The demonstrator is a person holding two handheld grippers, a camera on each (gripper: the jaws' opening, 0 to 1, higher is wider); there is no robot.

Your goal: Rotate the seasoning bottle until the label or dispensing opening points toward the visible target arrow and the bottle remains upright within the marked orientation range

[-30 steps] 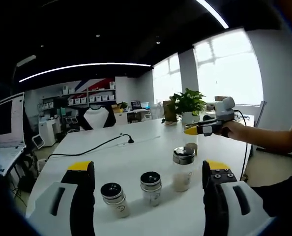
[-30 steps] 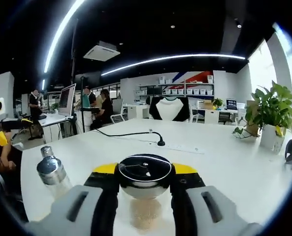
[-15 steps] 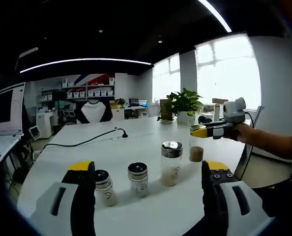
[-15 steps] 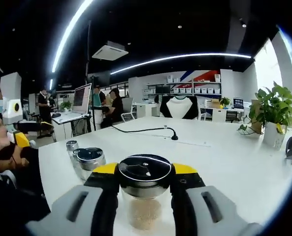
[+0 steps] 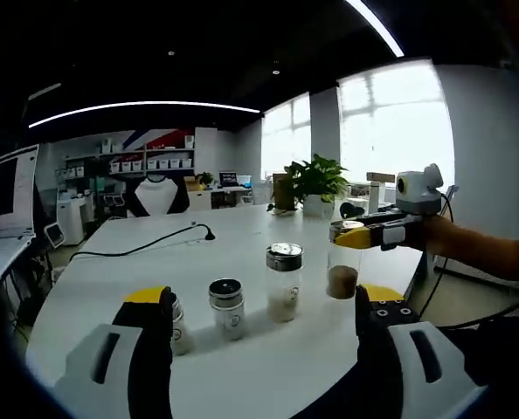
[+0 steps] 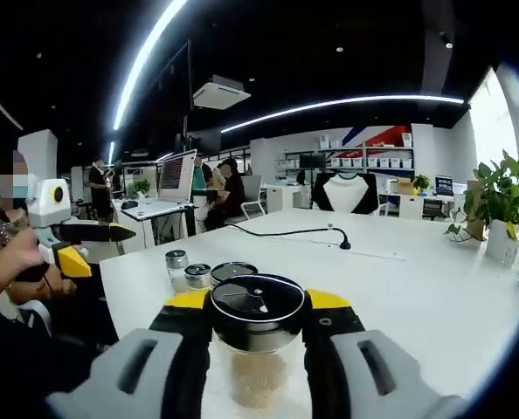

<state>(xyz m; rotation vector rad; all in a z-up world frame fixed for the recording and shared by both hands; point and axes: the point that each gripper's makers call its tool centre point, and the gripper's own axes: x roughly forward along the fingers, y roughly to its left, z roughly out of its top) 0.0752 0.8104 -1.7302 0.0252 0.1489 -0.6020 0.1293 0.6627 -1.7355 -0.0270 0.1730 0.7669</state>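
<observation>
White table (image 5: 242, 367) carrying three shakers in a row: tall shaker (image 5: 283, 281), mid shaker (image 5: 226, 306), small shaker (image 5: 177, 323). Right gripper (image 6: 256, 316), jaws clamped on the upright bottle (image 6: 257, 342), at 3 o'clock of the row. Left gripper (image 5: 259, 307), jaws apart, holding nothing.

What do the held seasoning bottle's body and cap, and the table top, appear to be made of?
Held seasoning bottle: body looks like clear glass or plastic, since brown granules show through. Its cap: shiny dark metal or plastic, showing reflections. Table top: smooth white laminate, probably, with a faint sheen.
</observation>
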